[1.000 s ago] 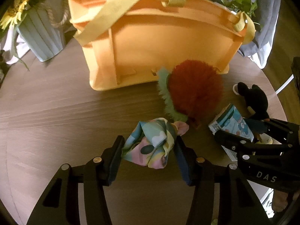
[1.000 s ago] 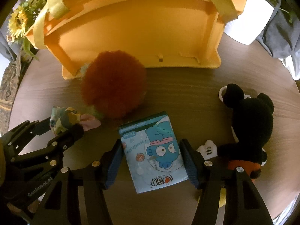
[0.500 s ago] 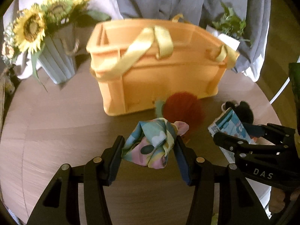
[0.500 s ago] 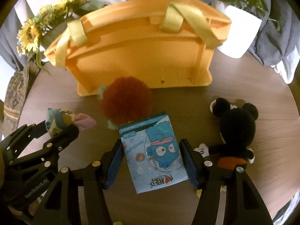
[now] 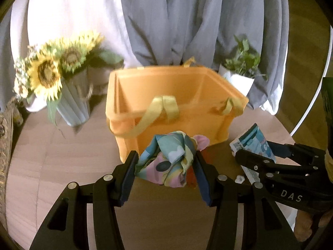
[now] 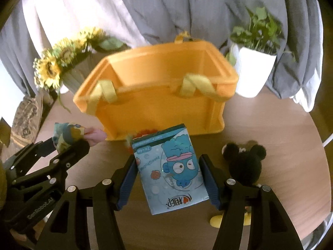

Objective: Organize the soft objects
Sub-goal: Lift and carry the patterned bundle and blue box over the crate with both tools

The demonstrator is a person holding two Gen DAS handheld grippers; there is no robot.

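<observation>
My left gripper is shut on a bunched pastel patterned cloth, held above the table in front of the orange basket. My right gripper is shut on a blue tissue pack with a cartoon face, also lifted before the orange basket. The basket's open top shows in both views. A red fluffy pom-pom is mostly hidden behind the pack. A black mouse plush lies on the table to the right.
A sunflower vase stands left of the basket and a white potted plant right of it. Grey and white curtains hang behind. The round wooden table ends close behind these.
Both grippers have risen with their loads and the views tilted up, so the basket's open interior now shows. The pom-pom and plush stayed on the table.
</observation>
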